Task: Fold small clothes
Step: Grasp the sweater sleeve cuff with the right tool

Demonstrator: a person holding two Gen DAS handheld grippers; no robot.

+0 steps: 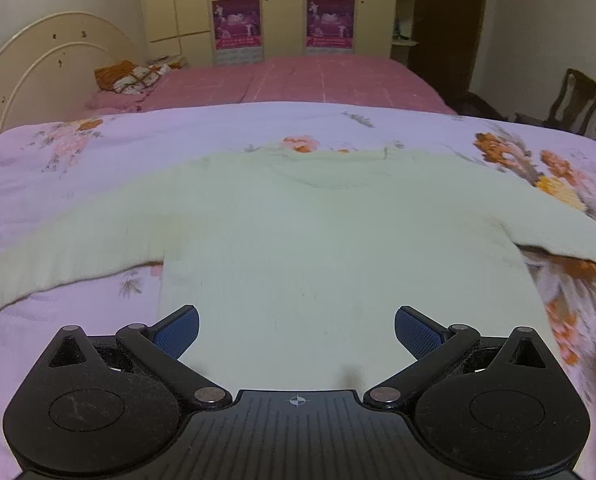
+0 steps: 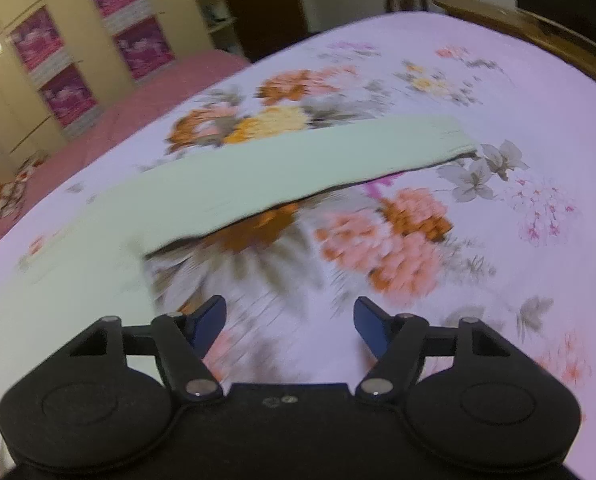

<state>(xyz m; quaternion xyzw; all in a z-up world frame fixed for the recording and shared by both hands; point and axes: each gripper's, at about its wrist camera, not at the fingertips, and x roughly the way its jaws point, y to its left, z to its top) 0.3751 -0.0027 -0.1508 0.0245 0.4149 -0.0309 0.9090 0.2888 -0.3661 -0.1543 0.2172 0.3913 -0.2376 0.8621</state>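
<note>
A pale green knitted sweater (image 1: 298, 232) lies flat on a floral bedspread (image 1: 98, 140), neckline away from me and both sleeves spread sideways. In the left wrist view my left gripper (image 1: 296, 330) hovers over the sweater's lower body, open, with nothing between its blue pads. In the right wrist view the sweater's right sleeve (image 2: 298, 164) stretches across the bedspread (image 2: 497, 80), cuff at the right. My right gripper (image 2: 290, 322) stands open above the flowered cloth just below that sleeve, with nothing between its pads. The right view is motion-blurred.
A second bed with a pink cover (image 1: 317, 76) stands beyond, a folded orange and white cloth (image 1: 132, 76) on it. Cupboards with pink posters (image 1: 282, 20) line the far wall. A wooden chair (image 1: 573, 100) is at the right, and a wooden bed frame edge (image 2: 537, 28) runs along the bedspread.
</note>
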